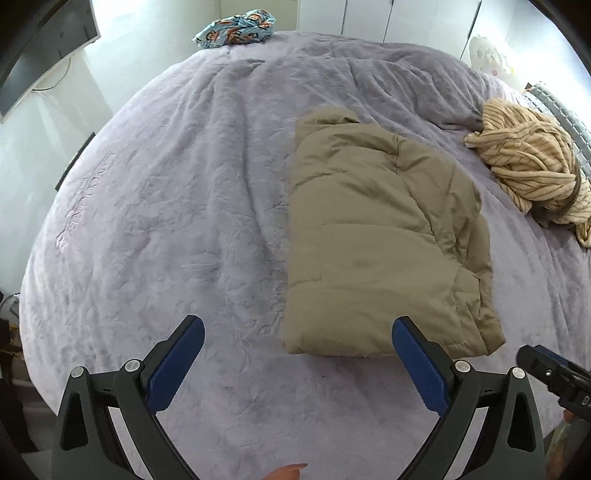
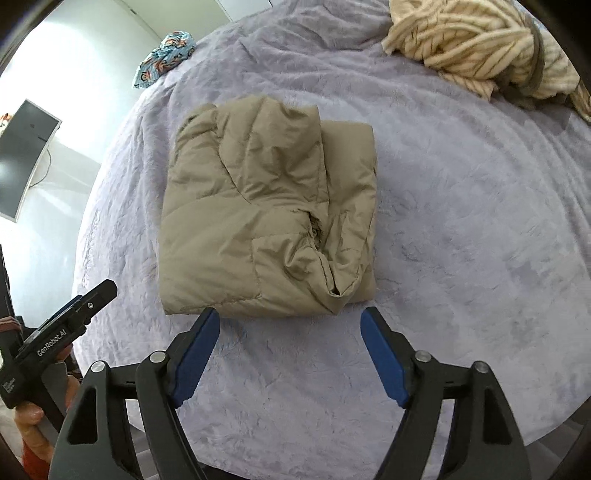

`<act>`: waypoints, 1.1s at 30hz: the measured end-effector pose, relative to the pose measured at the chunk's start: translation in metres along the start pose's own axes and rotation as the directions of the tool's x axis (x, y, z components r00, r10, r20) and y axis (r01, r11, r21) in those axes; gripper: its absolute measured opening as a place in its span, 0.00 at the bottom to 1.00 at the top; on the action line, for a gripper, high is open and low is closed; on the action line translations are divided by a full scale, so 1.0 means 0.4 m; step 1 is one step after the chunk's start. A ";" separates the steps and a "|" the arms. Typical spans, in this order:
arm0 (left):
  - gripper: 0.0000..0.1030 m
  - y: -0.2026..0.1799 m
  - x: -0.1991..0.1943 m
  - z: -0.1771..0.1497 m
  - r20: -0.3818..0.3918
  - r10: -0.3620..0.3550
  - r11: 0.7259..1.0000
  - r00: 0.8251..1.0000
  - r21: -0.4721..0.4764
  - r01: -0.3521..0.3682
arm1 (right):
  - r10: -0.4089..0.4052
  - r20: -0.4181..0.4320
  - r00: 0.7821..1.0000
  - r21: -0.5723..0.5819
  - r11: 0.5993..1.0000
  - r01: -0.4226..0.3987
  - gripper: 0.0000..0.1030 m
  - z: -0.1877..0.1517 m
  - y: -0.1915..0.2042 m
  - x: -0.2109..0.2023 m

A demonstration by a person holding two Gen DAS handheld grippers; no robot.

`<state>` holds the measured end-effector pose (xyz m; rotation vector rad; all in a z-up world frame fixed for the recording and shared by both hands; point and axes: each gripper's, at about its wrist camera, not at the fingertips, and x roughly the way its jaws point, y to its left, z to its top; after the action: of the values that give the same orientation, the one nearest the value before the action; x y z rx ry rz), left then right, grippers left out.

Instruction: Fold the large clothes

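A khaki padded jacket (image 1: 380, 236) lies folded into a thick rectangle on the lilac bedspread (image 1: 177, 206). In the right wrist view the same jacket (image 2: 266, 214) sits just beyond my right gripper (image 2: 290, 321), whose blue pads stand apart with nothing between them. My left gripper (image 1: 297, 328) hangs open over bare bedspread, the jacket's near corner just past its right pad (image 1: 417, 365). Neither gripper touches the jacket. The left tool's body (image 2: 55, 336) shows at the left edge of the right wrist view, held by a hand.
A crumpled cream striped garment (image 1: 532, 166) lies at the bed's right side. A blue patterned cloth (image 1: 236, 27) sits at the far edge. A dark monitor (image 2: 22, 158) stands against the white wall on the left. White wardrobe doors (image 1: 399, 14) rise behind the bed.
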<state>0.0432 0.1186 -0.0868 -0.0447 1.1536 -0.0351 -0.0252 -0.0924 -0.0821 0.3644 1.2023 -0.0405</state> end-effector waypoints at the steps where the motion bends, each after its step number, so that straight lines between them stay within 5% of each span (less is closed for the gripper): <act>1: 0.99 0.000 -0.008 -0.003 0.008 0.012 1.000 1.000 0.005 -0.012 | -0.013 0.007 1.000 -0.007 1.000 0.013 0.79 -0.002 0.006 -0.009; 5: 0.99 0.000 -0.034 -0.010 0.015 0.003 1.000 1.000 0.010 -0.003 | -0.034 0.030 0.999 -0.014 0.999 0.034 0.83 -0.008 0.023 -0.036; 9: 0.99 -0.005 -0.049 -0.016 0.008 0.017 1.000 1.000 0.023 -0.017 | -0.053 0.074 0.996 -0.035 0.998 0.056 1.00 -0.011 0.041 -0.061; 33: 0.99 0.001 -0.183 0.030 0.121 0.015 0.999 0.993 0.031 -0.019 | -0.138 0.214 0.967 -0.020 0.989 0.146 1.00 0.031 0.105 -0.178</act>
<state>0.0244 0.1228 -0.0152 -0.0078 1.0326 -0.0353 -0.0306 -0.0680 -0.0023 0.2353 1.0141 -0.1780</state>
